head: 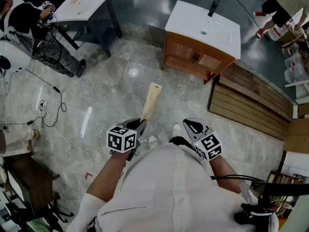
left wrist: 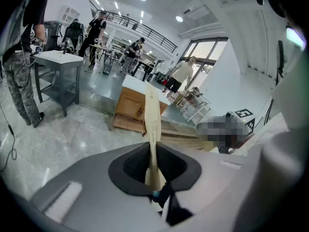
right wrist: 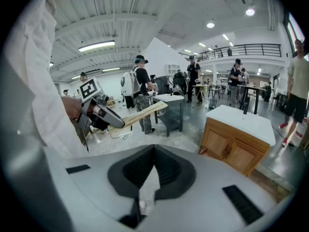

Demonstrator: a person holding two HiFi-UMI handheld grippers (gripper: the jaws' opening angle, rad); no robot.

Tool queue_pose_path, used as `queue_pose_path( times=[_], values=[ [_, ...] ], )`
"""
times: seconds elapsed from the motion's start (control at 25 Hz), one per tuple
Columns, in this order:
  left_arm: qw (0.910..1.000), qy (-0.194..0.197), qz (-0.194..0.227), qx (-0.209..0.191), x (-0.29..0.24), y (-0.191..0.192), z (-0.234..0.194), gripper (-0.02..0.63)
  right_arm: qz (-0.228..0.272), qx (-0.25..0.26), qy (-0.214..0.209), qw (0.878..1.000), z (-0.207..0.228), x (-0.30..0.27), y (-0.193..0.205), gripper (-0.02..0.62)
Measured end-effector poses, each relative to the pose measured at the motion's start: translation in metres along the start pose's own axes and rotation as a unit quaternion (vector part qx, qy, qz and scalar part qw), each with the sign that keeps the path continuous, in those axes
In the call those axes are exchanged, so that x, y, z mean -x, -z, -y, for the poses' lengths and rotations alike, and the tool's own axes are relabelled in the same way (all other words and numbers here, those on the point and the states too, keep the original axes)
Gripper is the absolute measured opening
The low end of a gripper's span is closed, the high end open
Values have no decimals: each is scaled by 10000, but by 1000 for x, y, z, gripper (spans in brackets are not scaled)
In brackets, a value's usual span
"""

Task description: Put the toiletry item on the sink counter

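Note:
A long, flat cream toiletry box (head: 151, 100) sticks forward out of my left gripper (head: 141, 124), which is shut on its near end. In the left gripper view the box (left wrist: 152, 115) stands upright between the dark pads (left wrist: 137, 164) of the left gripper (left wrist: 153, 164). My right gripper (head: 193, 127) hovers beside it at waist height; its jaws (right wrist: 153, 151) meet at the tips with nothing between them. The sink counter (head: 227, 37), a white top with a black faucet (head: 212, 7) on a wooden cabinet, stands a few steps ahead across the marble floor.
A second white-topped sink table (head: 96, 6) on a dark frame stands far left, with a person (head: 34, 33) beside it. Wooden slat panels (head: 251, 100) lie right of the cabinet. Cables (head: 48, 105) trail over the floor at left, near a dark wooden cabinet (head: 29, 178).

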State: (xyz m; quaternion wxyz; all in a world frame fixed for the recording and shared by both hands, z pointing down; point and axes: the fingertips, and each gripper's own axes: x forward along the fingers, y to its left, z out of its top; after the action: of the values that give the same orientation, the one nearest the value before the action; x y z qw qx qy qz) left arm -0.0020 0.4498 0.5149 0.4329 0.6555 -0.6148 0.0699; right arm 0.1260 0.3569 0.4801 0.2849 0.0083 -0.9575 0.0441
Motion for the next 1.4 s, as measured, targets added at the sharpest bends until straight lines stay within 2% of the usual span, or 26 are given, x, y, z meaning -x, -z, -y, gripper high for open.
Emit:
queue_pose_path(
  times=[0.24,0.48,0.64,0.8,0.96,1.12,1.16,1.24,1.4],
  values=[
    [9997,216,15,77,-14,-8,16,38,70,-50,233,9997,15,5,0,5],
    [9996,225,-157,26,-33,-14,18,38,97,-326,381,9987,29,10,8,5],
    [9997,163,-196,16,-56,-35,12,38,3,-497,390,9980,59,1,15,5],
    [9997,42,-219,25,-90,-76,5,38,146,-629,428,9970,118,-14,0,6],
    [9998,-91,-176,-42,-131,-132,4,38,278,-398,481,9977,190,-19,-23,8],
    [9997,-234,-82,-69,-170,-188,6,38,330,-372,468,9977,252,-20,-31,9],
    [9996,-277,-49,-75,-178,-201,5,38,348,-336,474,9977,267,-21,-34,14],
    [9994,-338,24,-37,-193,-224,2,38,337,-284,478,9979,294,-24,-35,72],
    [9988,-446,-2,-207,-219,-262,-8,38,286,-410,487,9976,329,-29,-32,83]
  ],
)
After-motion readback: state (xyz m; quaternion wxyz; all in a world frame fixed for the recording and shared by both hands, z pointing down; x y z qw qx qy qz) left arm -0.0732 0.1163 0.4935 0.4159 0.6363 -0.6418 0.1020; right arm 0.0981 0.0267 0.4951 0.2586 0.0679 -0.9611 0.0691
